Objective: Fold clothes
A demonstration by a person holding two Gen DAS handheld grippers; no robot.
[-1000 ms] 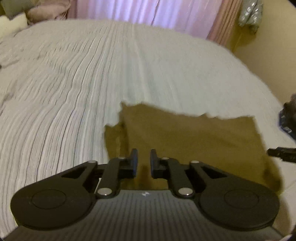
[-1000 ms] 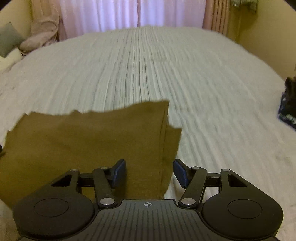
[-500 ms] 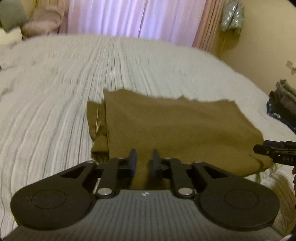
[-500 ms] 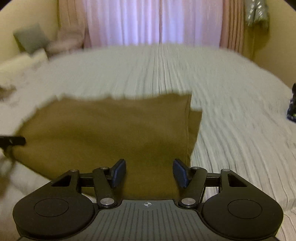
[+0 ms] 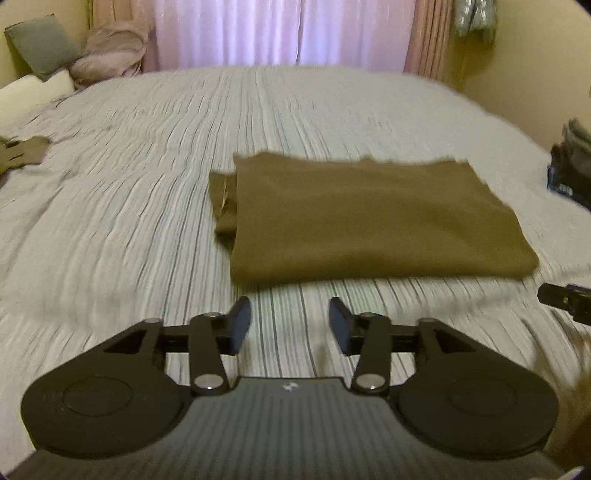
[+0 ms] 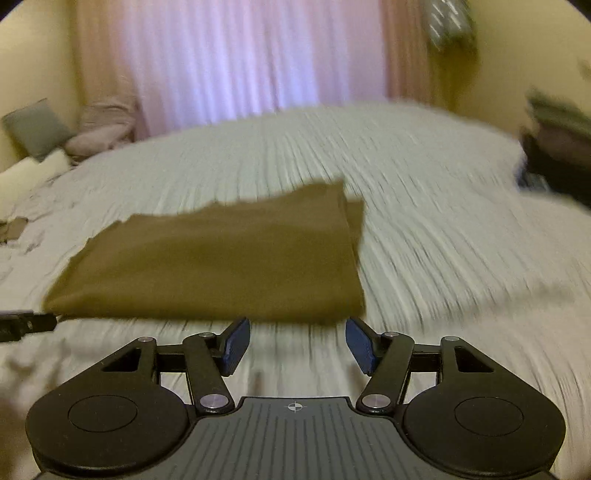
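Tongs first: the left gripper [image 5: 290, 319] has its jaws opening, with only striped bedspread [image 5: 147, 206] showing between its fingers [image 5: 240, 321] and no cloth in the gap. Right gripper [image 6: 295, 341] stands spread wide too, its blue-faced pads [image 6: 236, 343] apart and empty — nothing pinched by either tool.

Just ahead of the left gripper's tips, apart from them, lies the folded olive-brown garment [image 5: 369, 218], flat on the bed in a neat rectangle. Its near folded edge runs across the view beyond the fingers, a strip of bedspread showing between; at its left end a narrower under-layer sticks out past the top layer. From the right wrist view the same garment [image 6: 221, 258] sits ahead and to the left of the right gripper, its near right corner just beyond the right-hand pad. The tip of the right tool shows at the right edge of the left view, and the left tool's tip at the left edge of the right view, each beside a near corner of the garment.

Further out — to the far left of the left gripper, another olive piece of cloth [image 5: 22, 153] lies on the bedspread. To the far right a dark stack of clothes [image 5: 570, 162] sits at the bed's edge, blurred. Beyond the bed are pillows [image 5: 48, 55] at the left and pink curtains [image 5: 280, 33] across the window.
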